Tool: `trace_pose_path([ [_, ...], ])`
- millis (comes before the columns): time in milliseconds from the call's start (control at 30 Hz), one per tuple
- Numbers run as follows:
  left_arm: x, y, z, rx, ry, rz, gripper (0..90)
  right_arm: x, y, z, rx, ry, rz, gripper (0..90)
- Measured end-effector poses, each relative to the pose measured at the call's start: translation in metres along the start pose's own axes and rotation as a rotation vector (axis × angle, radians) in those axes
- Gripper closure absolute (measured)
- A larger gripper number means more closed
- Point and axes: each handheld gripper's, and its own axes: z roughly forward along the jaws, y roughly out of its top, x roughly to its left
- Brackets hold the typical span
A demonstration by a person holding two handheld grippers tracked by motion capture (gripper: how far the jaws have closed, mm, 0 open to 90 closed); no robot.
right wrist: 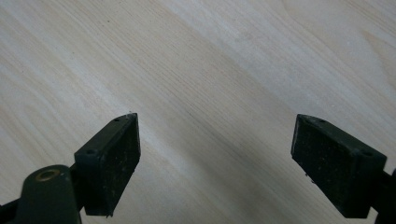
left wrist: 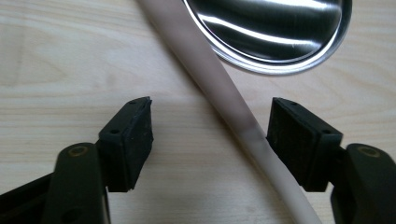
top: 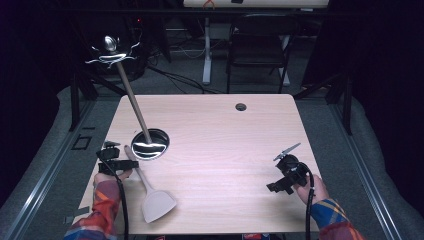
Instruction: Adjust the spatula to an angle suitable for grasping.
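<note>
- Where the spatula (top: 150, 192) lies near-left on the tabletop (top: 225, 145), its handle (left wrist: 229, 102) runs between the left gripper's (left wrist: 210, 135) open jaws, touching the right one, beside the bowl (top: 150, 144).
- Right gripper (right wrist: 215, 154): jaws open, empty, well apart.

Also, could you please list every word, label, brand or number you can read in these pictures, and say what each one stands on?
None can be read. The spatula, the steel bowl, the wooden table and both grippers, left gripper and right gripper, bear no visible print. A small red and blue patch at the table's near edge may be a label, but it is too small and cut off to read.
</note>
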Motion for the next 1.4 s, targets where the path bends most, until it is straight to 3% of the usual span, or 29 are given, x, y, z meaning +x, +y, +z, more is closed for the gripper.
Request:
trace_pose_path([
  [133,-0.007,-0.002,0.004,0.012,0.02,0.042,31.5,0.0,0.0,0.0,0.0,0.002,0.002,15.3],
  [200,-0.012,-0.002,0.005,0.024,0.027,0.078,37.1,0.0,0.0,0.001,0.0,0.015,0.006,15.3],
  [400,-0.014,-0.002,0.007,0.036,0.031,0.092,38.6,0.001,0.0,0.001,-0.005,0.022,0.007,15.3],
  [567,-0.012,-0.002,0.006,0.048,-0.003,0.106,51.8,0.0,-0.001,0.0,-0.01,0.008,0.008,15.3],
  [1000,0.008,0.003,0.002,0.056,-0.008,0.097,52.6,0.0,-0.001,-0.001,-0.007,0.02,0.009,15.3],
  [1100,0.016,0.006,0.002,0.046,0.012,0.11,52.6,0.0,-0.001,0.0,-0.004,0.009,0.008,15.3],
  [1267,0.018,0.005,-0.001,0.053,0.028,0.083,51.7,0.0,-0.001,0.0,-0.007,0.006,0.011,15.3],
  [1333,0.021,0.002,-0.001,0.076,-0.018,0.048,50.6,0.001,-0.001,0.0,-0.012,0.013,0.007,15.2],
  [1400,0.021,0.001,-0.001,0.086,-0.026,0.046,50.1,0.001,-0.001,0.0,-0.011,0.013,0.008,15.3],
])
